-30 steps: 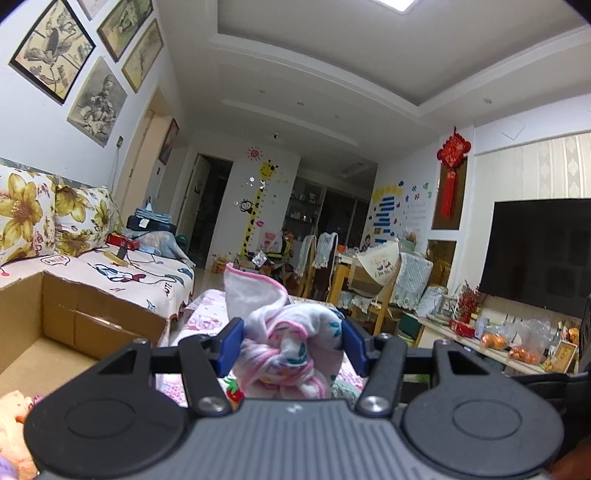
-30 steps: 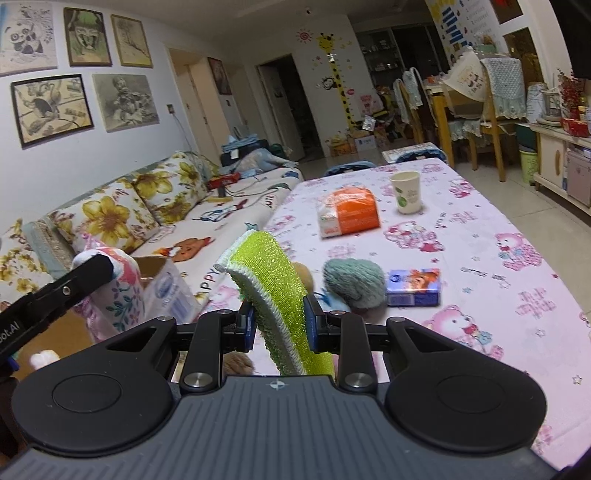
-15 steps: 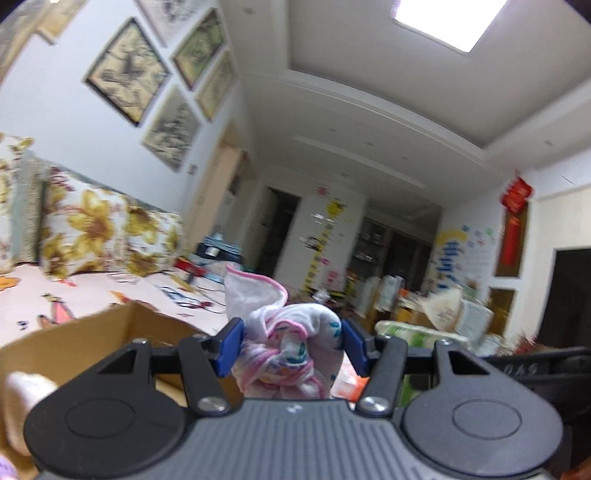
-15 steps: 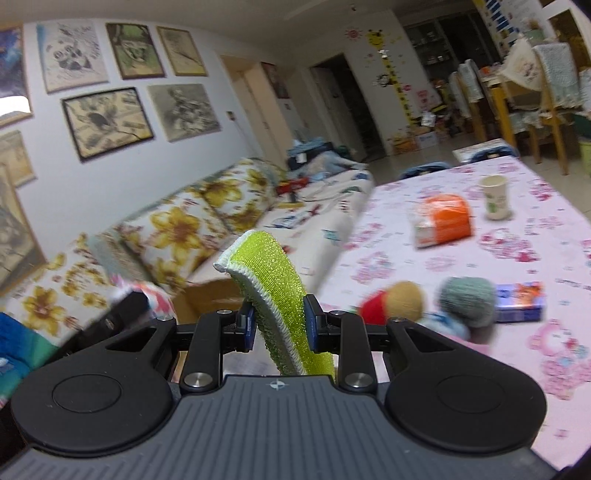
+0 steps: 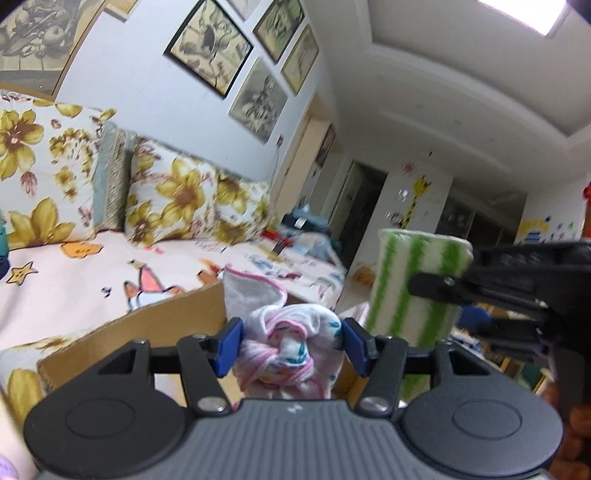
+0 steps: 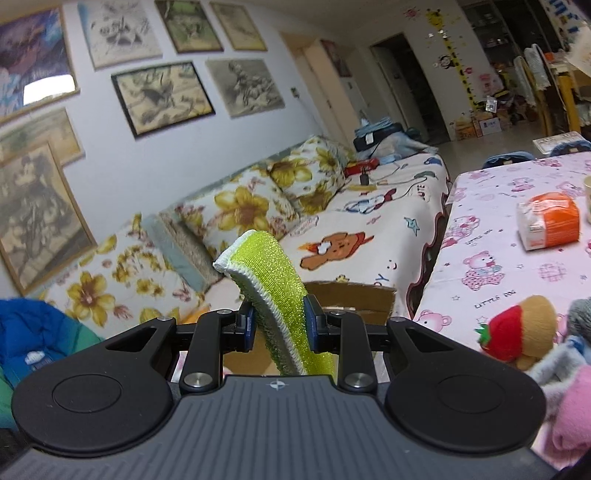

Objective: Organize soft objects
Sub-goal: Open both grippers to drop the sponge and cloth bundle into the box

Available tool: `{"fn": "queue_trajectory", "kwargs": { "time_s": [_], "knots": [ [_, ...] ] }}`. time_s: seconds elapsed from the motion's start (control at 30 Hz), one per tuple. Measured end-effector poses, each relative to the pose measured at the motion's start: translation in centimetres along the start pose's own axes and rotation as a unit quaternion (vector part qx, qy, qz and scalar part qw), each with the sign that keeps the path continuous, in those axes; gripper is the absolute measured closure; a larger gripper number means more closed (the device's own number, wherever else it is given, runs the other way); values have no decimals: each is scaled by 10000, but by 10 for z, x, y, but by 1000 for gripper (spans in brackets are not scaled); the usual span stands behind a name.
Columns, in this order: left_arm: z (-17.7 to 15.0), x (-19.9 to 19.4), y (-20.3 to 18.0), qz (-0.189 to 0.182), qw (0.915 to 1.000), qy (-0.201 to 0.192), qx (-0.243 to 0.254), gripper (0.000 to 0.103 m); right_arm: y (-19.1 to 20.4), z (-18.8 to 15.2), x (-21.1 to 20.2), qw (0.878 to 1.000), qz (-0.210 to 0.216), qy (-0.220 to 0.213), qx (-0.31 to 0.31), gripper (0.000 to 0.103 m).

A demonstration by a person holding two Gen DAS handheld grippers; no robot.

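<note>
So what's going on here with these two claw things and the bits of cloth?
A person is tidying soft things with a handheld claw in each hand. The left claw grips a knotted pink-and-white cloth, and the right claw is shut on a green scrubbing cloth. Both are held above an open cardboard box beside the sofa, neither dropped in yet.

A pale wall [image 6: 258, 44] fills the upper left of the right wrist view, hung with framed pictures [image 6: 162, 96]. Below it runs a sofa [image 6: 369, 229] with yellow-flowered cushions [image 6: 243, 206] and a cartoon-print cover. At right stands a table under a pink printed cloth [image 6: 498, 236]. A dark doorway [image 6: 406, 85] opens at upper centre. A ceiling light [image 5: 517, 14] glows at the left wrist view's upper right.
</note>
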State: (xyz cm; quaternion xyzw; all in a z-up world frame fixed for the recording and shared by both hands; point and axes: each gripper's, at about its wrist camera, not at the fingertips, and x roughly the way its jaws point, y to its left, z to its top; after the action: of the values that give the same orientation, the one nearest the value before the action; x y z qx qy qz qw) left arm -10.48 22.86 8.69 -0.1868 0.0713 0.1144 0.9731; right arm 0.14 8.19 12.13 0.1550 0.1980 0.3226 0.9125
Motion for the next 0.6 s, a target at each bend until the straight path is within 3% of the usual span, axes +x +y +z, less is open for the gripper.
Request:
{"fn": "queue_trajectory", "kwargs": {
  "time_s": [0.13, 0.23, 0.3, 0.37, 0.5, 0.6],
  "knots": [
    [-4, 7, 3, 131, 9994, 309, 73, 44, -2, 0, 22, 9994, -109, 312, -64, 66],
    [-6, 10, 4, 256, 9985, 457, 166, 40, -6, -1, 31, 9986, -245, 461, 37, 54],
    [-6, 7, 5, 294, 9987, 390, 174, 35, -10, -2, 29, 9984, -293, 439, 224, 25],
    [-5, 3, 4, 361, 9987, 267, 220, 23, -13, -1, 23, 9983, -325, 349, 347, 20],
    [-3, -2, 1, 362, 9989, 133, 257, 22, -16, -2, 4, 9980, -449, 128, 416, 6],
    [-4, -1, 0, 323, 9989, 112, 313, 22, -18, -6, -12, 9974, -622, -8, 362, 5]
  ]
}}
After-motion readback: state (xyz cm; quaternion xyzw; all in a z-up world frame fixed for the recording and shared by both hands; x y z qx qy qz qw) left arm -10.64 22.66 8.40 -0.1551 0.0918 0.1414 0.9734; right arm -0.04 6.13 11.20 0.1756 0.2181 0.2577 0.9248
